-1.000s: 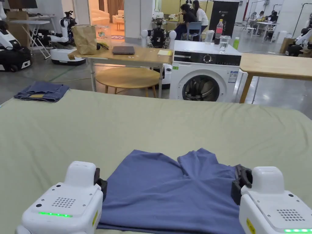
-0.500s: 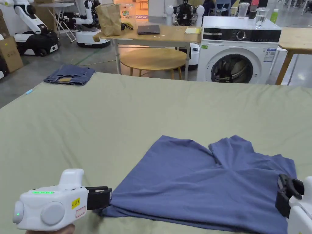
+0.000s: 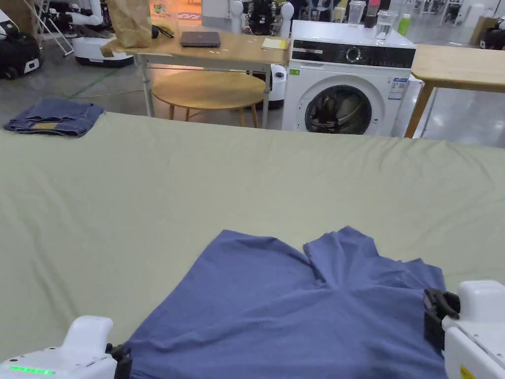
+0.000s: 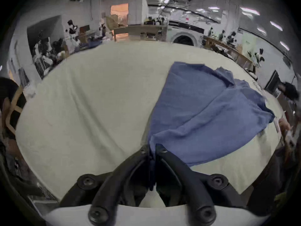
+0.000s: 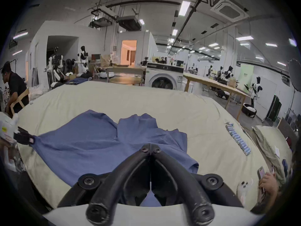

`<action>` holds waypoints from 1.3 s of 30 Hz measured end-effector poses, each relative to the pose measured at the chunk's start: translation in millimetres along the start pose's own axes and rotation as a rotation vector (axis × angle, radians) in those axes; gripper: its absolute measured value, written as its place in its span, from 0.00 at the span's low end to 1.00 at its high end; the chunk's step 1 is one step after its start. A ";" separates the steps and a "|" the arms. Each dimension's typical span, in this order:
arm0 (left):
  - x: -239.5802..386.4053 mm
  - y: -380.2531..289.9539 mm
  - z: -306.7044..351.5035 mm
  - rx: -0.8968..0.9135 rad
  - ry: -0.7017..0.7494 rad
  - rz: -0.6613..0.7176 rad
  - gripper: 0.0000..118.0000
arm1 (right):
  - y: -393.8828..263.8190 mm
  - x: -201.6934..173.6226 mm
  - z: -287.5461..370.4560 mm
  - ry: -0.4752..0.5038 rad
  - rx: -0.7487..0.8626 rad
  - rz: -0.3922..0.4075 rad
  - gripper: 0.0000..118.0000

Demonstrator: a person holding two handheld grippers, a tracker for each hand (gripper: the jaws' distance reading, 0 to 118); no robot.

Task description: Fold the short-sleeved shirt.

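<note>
Shirt (image 3: 291, 311), blue and short-sleeved, spread on the pale green cover (image 3: 197, 187) of a wide table, stretched between the two grippers. Left gripper (image 4: 152, 149): jaws drawn together with a corner of the shirt pinched between them, the cloth fanning away from the tips to the far right in the left gripper view. In the head view its white body sits at the shirt's near left corner (image 3: 121, 358). Right gripper (image 5: 151, 148): jaws closed tip to tip over the shirt, blue cloth lying under and behind them; whether cloth is clamped between the tips cannot be told. In the head view its black jaws meet the shirt's right edge (image 3: 434, 316). Beyond the right gripper's tips the two folded-in sleeves form a notch at the shirt's far edge. Far ahead and to the left of both grippers, folded jeans (image 3: 54, 116) rest at the table's far corner. Past the table's far edge stands a washing machine (image 3: 345, 89).
</note>
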State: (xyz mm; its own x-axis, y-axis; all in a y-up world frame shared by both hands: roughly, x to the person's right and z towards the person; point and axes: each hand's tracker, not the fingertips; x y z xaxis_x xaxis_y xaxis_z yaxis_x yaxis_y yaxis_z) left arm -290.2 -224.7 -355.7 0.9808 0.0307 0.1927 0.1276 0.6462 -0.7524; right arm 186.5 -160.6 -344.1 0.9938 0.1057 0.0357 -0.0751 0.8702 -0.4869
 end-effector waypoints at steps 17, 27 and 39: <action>2.4 12.6 -2.4 -0.010 -0.002 0.024 0.00 | 46.9 27.8 -305.5 0.118 -0.409 0.172 0.96; 8.9 21.3 -12.7 -0.002 0.017 0.020 0.00 | 30.2 -9.4 -273.2 0.154 -0.364 0.303 0.00; 16.2 72.5 13.4 0.191 0.070 -0.007 0.00 | 110.9 40.7 -106.0 0.147 0.001 0.074 0.00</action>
State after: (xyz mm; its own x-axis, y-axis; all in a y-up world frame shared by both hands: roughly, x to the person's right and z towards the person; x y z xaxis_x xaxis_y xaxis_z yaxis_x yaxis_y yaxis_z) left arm -267.0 -167.1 -398.8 0.9887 -0.0228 0.1479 0.1103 0.7794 -0.6167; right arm 227.4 -110.8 -489.2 0.9868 0.0984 -0.1287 -0.1490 0.8631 -0.4826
